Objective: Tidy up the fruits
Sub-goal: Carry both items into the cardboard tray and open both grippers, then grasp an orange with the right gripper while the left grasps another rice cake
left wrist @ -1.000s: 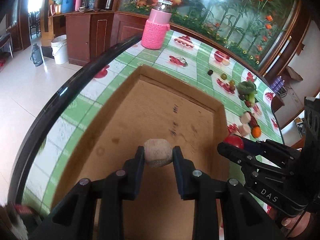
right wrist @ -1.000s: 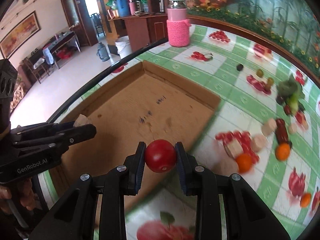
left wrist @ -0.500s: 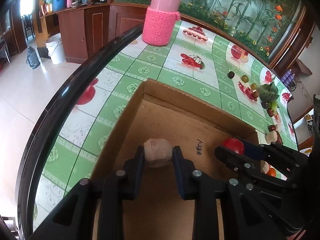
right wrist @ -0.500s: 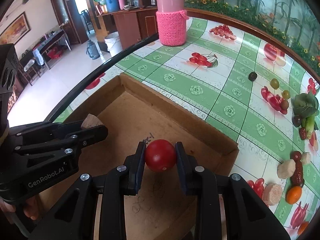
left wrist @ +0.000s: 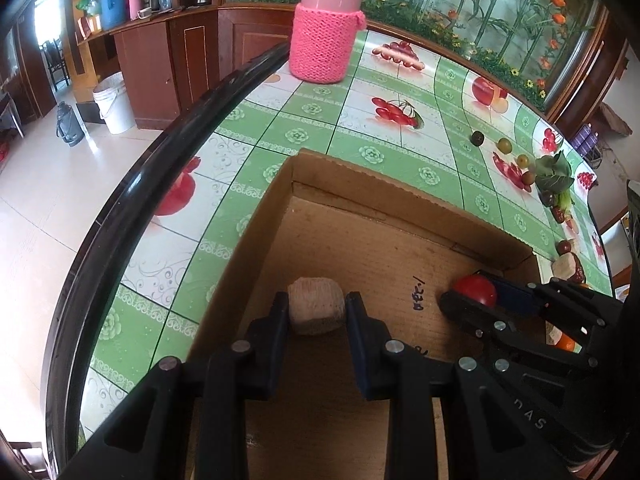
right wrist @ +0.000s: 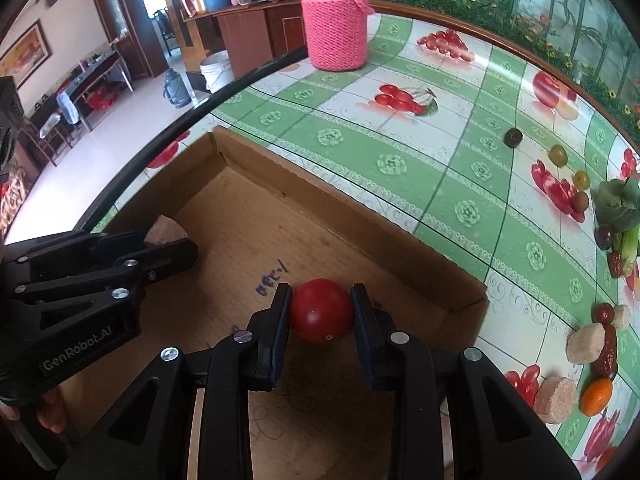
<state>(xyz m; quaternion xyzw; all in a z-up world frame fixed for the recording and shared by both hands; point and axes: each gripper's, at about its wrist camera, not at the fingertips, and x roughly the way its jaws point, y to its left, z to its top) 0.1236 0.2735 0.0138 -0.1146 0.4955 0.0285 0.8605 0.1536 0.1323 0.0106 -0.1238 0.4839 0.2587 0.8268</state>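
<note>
our left jaws are clamped on a pale beige, rough-skinned round fruit (left wrist: 316, 305), and our right jaws are clamped on a smooth red tomato-like fruit (right wrist: 321, 310). we take the cardboard box (left wrist: 372, 188) as our landmark.

left of the box runs the black rim of the table (left wrist: 132, 184), with tiled floor beyond it and a white bucket (left wrist: 115, 102) further off. inside the box, near its left wall, our left gripper (left wrist: 316, 312) holds the beige fruit over the brown floor; from the right wrist view the same gripper (right wrist: 168, 240) sits at the box's left side with only a corner of the beige fruit showing. some dark handwriting (right wrist: 272, 278) marks the box floor between the two grippers. toward the box's right wall, our right gripper (right wrist: 321, 312) holds the red fruit over the floor, and the left wrist view shows it (left wrist: 474, 292) close to the box's far right corner.

beyond the box's far wall, on the green fruit-print tablecloth (right wrist: 400, 128), stands a pink bottle in a knitted sleeve (right wrist: 338, 28). right of the box, loose pieces lie on the cloth: a dark round fruit (right wrist: 513, 137), small green fruits (right wrist: 558, 155), a leafy green vegetable (right wrist: 616, 204), pale beige rounds (right wrist: 586, 342), and an orange fruit (right wrist: 597, 396).
</note>
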